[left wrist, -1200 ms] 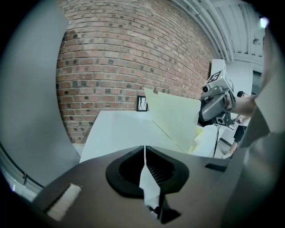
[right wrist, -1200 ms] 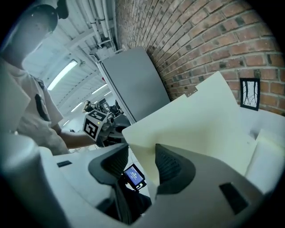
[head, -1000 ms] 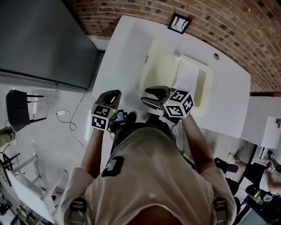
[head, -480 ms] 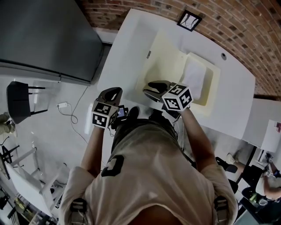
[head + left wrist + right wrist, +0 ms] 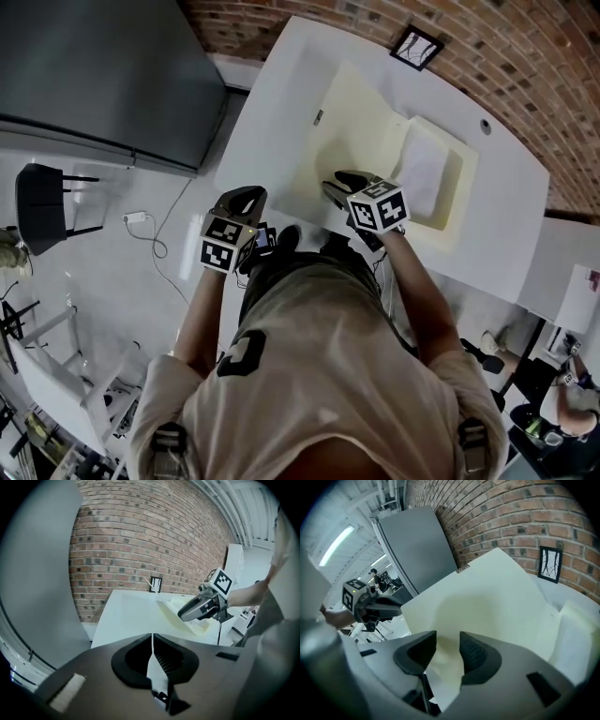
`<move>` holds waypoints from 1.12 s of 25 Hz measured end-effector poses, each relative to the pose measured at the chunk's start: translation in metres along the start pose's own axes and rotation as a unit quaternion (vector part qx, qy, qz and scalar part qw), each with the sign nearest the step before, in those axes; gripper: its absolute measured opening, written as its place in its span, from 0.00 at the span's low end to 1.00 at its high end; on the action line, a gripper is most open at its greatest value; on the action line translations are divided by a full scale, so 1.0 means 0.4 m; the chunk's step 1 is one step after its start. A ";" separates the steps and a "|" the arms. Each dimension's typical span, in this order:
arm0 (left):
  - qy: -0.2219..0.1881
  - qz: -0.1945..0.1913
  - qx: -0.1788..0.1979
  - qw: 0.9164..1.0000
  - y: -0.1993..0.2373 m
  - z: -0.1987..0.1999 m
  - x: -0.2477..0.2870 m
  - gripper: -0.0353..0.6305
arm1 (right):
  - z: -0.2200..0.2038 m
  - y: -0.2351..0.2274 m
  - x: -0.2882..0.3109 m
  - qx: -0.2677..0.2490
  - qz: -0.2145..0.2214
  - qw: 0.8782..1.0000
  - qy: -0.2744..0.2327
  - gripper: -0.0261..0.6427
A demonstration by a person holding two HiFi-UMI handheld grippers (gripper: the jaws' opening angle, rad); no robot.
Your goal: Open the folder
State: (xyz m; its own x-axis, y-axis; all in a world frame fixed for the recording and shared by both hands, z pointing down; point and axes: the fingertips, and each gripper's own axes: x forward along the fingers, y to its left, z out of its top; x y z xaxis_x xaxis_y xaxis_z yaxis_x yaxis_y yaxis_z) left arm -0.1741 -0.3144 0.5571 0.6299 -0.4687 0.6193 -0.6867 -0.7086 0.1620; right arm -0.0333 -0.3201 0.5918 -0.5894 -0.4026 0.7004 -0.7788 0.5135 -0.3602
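- Over the near edge of the cream folder (image 5: 361,141), which lies on the white table (image 5: 272,103), the right gripper (image 5: 343,182) hangs nose-down. Its jaws are apart and have just been closing in a little.
- Between those jaws the right gripper view shows only the cream cover. The pads are not pressing on it, so nothing is gripped yet.
- Left gripper (image 5: 246,197) sits off the table's near-left corner, jaws fully together on nothing, well apart from the folder.
- My read of the step: this is the approach to the cover's edge. To do it well, slip one jaw under the top leaf alone, close to its free edge, and pinch lightly. Then swing the leaf up and over about the fold — don't drag it across the table.
- Thin card on a smooth top will probably slide, so the idle left gripper could pin the lower leaf if the whole folder starts to creep.
- Head view gives the layout: a broad cream leaf on the left, and a part on the right with a white sheet (image 5: 422,169) lying on it. From up there the marker cube covers the right gripper's jaw gap.
- Right gripper view fills that in, showing the jaw gap and the card behind it.
- Left gripper view adds the side-on look — the right gripper's nose low over the folder, though I cannot tell whether it touches.
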 end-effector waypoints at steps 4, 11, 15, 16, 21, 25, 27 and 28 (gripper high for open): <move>0.002 -0.001 -0.004 1.000 -0.005 -0.003 0.007 0.07 | -0.018 -0.014 0.013 0.005 -0.006 1.000 0.022 0.25; 0.008 0.005 -0.007 1.000 -0.004 -0.001 0.010 0.07 | -0.038 -0.039 0.053 -0.012 -0.024 0.998 0.061 0.23; 0.008 0.015 -0.013 1.000 0.010 -0.001 0.002 0.07 | -0.046 -0.051 0.074 -0.031 -0.035 0.996 0.076 0.20; 0.008 0.017 -0.014 1.000 0.013 -0.003 -0.001 0.07 | -0.048 -0.053 0.078 -0.032 -0.037 0.996 0.079 0.18; 0.011 0.022 -0.020 0.999 0.020 -0.015 -0.007 0.07 | -0.056 -0.061 0.098 -0.026 -0.040 0.995 0.088 0.16; 0.014 0.021 -0.021 0.999 0.020 -0.020 -0.009 0.07 | -0.060 -0.061 0.109 -0.028 -0.046 0.994 0.095 0.16; 0.014 0.018 -0.023 0.999 0.018 -0.019 -0.007 0.07 | -0.063 -0.062 0.114 -0.028 -0.047 0.994 0.100 0.16; 0.013 0.018 -0.023 0.999 0.018 -0.019 -0.006 0.07 | -0.065 -0.063 0.117 -0.027 -0.048 0.993 0.102 0.16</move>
State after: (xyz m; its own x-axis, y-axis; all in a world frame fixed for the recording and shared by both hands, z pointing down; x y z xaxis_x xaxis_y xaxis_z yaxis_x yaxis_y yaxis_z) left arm -0.1832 -0.3144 0.5627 0.5957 -0.4784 0.6452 -0.7245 -0.6668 0.1745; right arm -0.0355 -0.3321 0.6496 -0.4527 -0.2921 0.8425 -0.8137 0.5218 -0.2564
